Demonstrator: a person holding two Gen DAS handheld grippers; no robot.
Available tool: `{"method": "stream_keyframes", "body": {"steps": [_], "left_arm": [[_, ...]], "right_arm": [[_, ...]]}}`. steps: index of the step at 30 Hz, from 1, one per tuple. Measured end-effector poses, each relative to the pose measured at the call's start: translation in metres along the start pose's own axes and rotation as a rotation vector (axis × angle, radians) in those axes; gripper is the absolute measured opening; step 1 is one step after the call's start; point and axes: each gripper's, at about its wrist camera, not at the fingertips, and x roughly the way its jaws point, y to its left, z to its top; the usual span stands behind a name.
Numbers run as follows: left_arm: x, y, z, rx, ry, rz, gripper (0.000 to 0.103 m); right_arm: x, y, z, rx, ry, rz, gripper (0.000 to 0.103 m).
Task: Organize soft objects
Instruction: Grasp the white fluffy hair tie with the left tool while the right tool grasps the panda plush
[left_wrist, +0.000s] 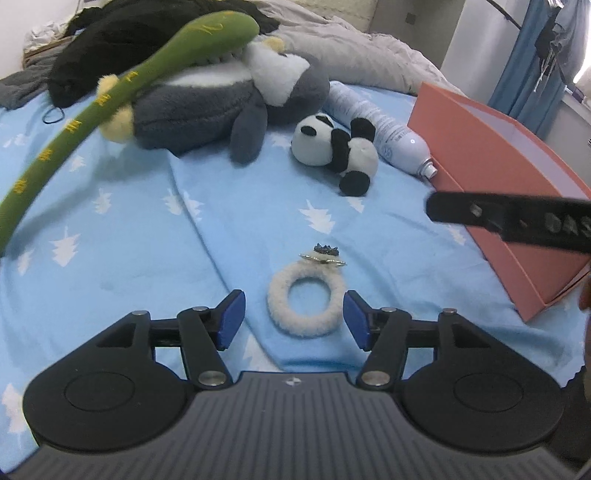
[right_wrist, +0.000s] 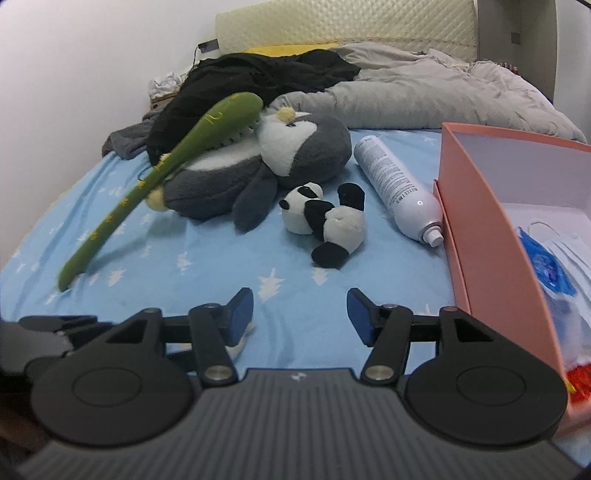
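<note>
- Left claw (left_wrist: 293, 317): released, blue pads spread, nothing pressed. Fluffy white ring (left_wrist: 306, 303) lies flat on the bed between the pads, touching neither.
- Ring: cream pile, open centre, small dark-and-gold ornament on its far rim.
- Right claw (right_wrist: 300, 314): released, nothing between the pads, only sheet below.
- Bed (left_wrist: 147, 236): light blue sheet with white leaf print, creased fold running toward the left claw.
- Panda plush (right_wrist: 325, 225) on its side mid-bed, just beside the white spray bottle (right_wrist: 399, 184), which lies against the pink box (right_wrist: 484, 236) at the bed's right edge.
- Box open, white inside, holds a blue packet and white sheets.
- Grey penguin plush (right_wrist: 280, 166) behind the panda; green long plush (right_wrist: 155, 181) leans across it toward the left edge.
- Head end: black clothing (right_wrist: 258, 81), grey duvet (right_wrist: 424, 96), padded headboard. White wall on the left.
</note>
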Motion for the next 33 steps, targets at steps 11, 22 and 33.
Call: {"method": "stream_keyframes", "body": {"steps": [11,22,33], "left_arm": [[0.036,-0.015,0.003,0.075,-0.02,-0.014,0.065],[0.045,-0.019,0.005,0.084,-0.048,0.029,0.034],[0.043,-0.01,0.007,-0.001,-0.079,0.021,0.018]], "right_arm": [[0.07,-0.021,0.018,0.027,0.014,-0.063,0.059],[0.128,-0.023,0.027,0.024,0.029,-0.07,0.058],[0.15,-0.026,0.033,0.037,0.016,-0.114,0.049]]}}
